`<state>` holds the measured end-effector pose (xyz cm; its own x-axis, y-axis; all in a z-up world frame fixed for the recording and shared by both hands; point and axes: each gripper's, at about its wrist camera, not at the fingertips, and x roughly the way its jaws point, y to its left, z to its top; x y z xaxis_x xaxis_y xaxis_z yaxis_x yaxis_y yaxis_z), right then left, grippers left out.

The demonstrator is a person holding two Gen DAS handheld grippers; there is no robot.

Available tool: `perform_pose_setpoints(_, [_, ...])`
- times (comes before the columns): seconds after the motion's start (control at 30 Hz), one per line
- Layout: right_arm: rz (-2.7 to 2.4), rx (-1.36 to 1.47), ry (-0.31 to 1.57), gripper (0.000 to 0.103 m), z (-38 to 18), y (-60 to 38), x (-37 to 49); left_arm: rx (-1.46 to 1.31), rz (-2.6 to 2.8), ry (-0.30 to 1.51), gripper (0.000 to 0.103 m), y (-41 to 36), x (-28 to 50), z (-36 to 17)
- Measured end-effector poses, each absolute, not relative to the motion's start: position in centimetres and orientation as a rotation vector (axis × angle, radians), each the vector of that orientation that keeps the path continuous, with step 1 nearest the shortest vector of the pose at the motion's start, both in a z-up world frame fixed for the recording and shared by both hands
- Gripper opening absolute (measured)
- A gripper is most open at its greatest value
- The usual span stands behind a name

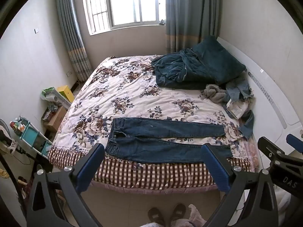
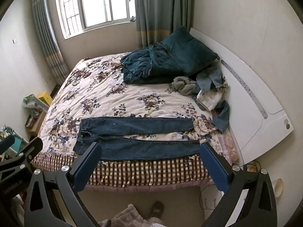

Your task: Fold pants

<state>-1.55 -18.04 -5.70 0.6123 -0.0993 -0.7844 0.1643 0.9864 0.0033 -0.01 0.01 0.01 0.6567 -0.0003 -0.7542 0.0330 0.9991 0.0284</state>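
Note:
Dark blue jeans lie flat across the near edge of the bed, waistband to the left, both legs stretched to the right with a narrow gap between them. They also show in the right wrist view. My left gripper is open and empty, held back from the bed above the floor. My right gripper is open and empty, also short of the bed edge. The right gripper shows at the right edge of the left wrist view.
The bed has a floral quilt with a checked border. A dark teal blanket and pillow and a heap of loose clothes lie at the far right by the white headboard. Boxes and a shelf stand left.

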Motion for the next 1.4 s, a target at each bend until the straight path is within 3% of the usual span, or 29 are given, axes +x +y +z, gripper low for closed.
perform_pose_setpoints(1.4, [-0.153, 0.082, 0.9, 0.103, -5.3, -18.34, -1.87, 0.042, -0.018, 0.85, 0.103, -0.02, -0.02, 0.0])
